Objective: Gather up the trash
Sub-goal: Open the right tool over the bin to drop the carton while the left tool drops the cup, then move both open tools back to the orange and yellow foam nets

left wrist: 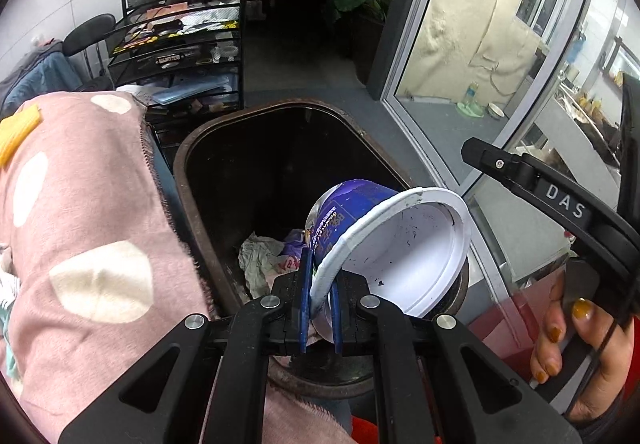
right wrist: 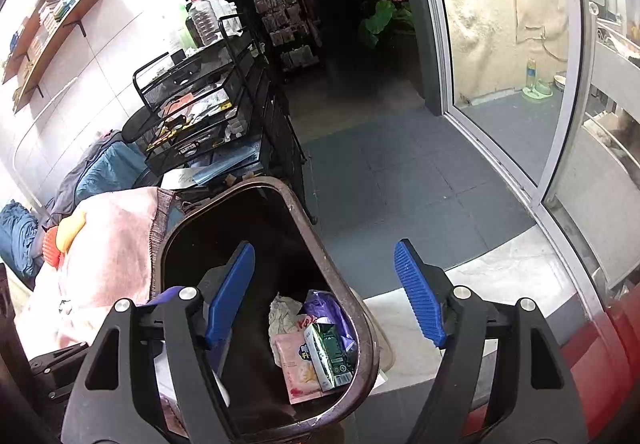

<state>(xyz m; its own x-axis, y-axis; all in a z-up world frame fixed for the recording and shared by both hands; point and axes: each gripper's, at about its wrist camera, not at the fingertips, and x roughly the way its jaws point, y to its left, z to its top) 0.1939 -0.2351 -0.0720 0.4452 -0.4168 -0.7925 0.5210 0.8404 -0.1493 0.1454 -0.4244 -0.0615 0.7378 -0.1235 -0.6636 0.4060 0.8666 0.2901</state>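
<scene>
While the cup [left wrist: 384, 244] hangs tilted over the bin [left wrist: 192, 147], pinched by its rim in my left tongs [left wrist: 320, 308], wrappers and a carton [right wrist: 330, 354] already lie inside; my right tongs [right wrist: 324, 296] gape empty above.

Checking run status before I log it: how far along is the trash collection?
Done: the bin already holds a green carton, a pink packet, a purple wrapper and crumpled paper.
In hand: the left gripper pinches the rim of a purple and white cup, tipped over the bin mouth, not yet dropped.
The right gripper is open and empty above the bin.
Left: release the cup; other trash isn't visible.
</scene>
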